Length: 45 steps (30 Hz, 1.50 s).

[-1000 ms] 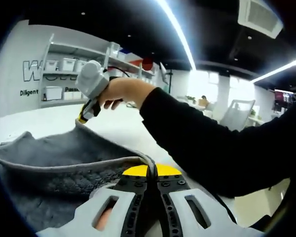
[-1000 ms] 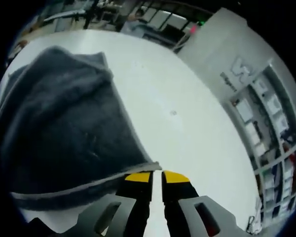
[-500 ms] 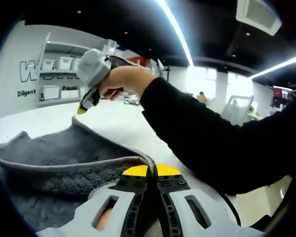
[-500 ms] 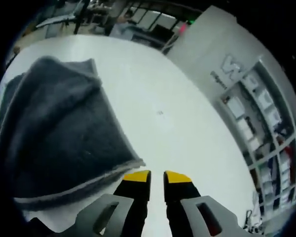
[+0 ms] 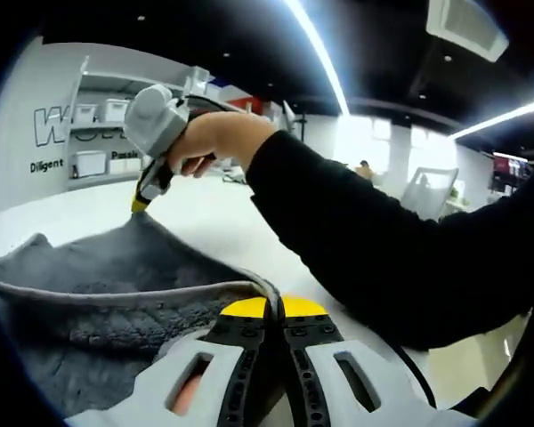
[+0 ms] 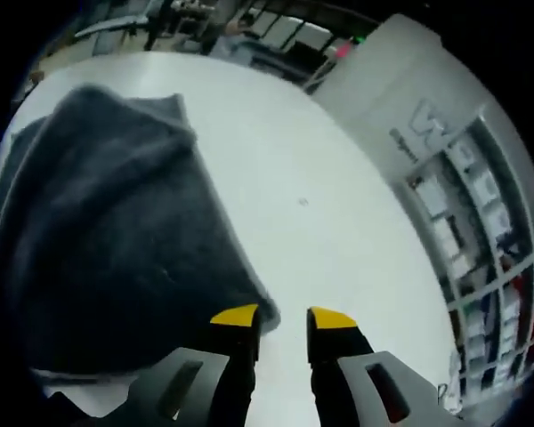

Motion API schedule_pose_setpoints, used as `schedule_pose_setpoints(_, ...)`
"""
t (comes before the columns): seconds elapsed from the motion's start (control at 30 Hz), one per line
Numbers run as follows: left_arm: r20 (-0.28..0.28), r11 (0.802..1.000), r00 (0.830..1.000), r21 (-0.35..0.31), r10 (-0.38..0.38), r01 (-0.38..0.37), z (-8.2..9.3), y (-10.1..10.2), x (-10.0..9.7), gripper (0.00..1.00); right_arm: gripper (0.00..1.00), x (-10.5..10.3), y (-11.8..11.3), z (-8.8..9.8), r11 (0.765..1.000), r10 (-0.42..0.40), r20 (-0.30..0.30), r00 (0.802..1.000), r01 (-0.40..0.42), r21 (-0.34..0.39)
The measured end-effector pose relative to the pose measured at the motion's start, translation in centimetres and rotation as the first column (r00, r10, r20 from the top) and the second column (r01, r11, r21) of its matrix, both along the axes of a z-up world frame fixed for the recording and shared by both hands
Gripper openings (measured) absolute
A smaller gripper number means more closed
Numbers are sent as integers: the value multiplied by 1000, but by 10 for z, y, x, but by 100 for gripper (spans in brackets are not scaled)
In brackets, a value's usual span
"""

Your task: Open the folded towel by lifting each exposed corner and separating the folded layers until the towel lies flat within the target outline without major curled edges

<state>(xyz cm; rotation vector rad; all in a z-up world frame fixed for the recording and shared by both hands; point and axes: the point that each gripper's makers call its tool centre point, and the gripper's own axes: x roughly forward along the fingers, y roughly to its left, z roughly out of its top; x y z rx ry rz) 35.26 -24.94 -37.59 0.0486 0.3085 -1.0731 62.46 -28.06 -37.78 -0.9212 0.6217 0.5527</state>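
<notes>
In the left gripper view we see the left gripper [image 5: 265, 309] with its yellow-tipped fingers [image 5: 242, 309] pressed together on the hemmed edge of the grey towel [image 5: 98, 285], which spreads away to the left over the white surface [image 5: 222, 222]. The towel's fabric rises in a soft ridge at the far left and its near edge curls up toward our fingers. Farther off, a hand [image 5: 215, 142] in a black sleeve [image 5: 374, 240] holds the right gripper [image 5: 140, 205], whose yellow tip sits just at the towel's far corner; from this view we cannot tell whether it touches the cloth.

In the right gripper view the right gripper [image 6: 283, 318] has its fingers [image 6: 235, 317] parted, with bare white surface [image 6: 320, 205] visible in the gap between them. The towel [image 6: 107, 249] lies to the left, bunched and dark, its nearest corner reaching the left finger; nothing is clamped between the fingers. Beyond the surface stand a white wall with lettering [image 6: 418, 133] and shelving with storage boxes [image 6: 481, 231].
</notes>
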Motion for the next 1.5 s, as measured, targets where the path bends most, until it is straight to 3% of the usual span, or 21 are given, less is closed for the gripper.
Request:
schedule_pose_setpoints(0.4,-5,999,1000,34,-14,14,-9,-6,-2,3,17,-5,3,-3,1000,15,-29,999,-14,8)
schedule_pose_setpoints(0.7,16,999,1000,45,-11,11,-9,-8,-2,4,17,-3,-15,-18,999,-33,-69,997,30,-45)
schedule_pose_setpoints(0.93,57,999,998,53,-9,6,-10,-10,3,6,17,14,-21,-18,999,-36,-90,995,32,-42)
schedule_pose_setpoints(1.03,55,999,998,48,-12,9,-9,-11,2,12,17,16,-24,-21,999,-37,-99,994,33,-42)
schedule_pose_setpoints(1.17,16,999,1000,45,-4,3,-12,-11,2,27,18,12,-28,-29,998,-45,-119,992,40,-46)
schedule_pose_setpoints(1.5,18,998,1000,57,-10,9,-14,-11,1,27,18,3,-27,-30,998,-46,-124,991,40,-47)
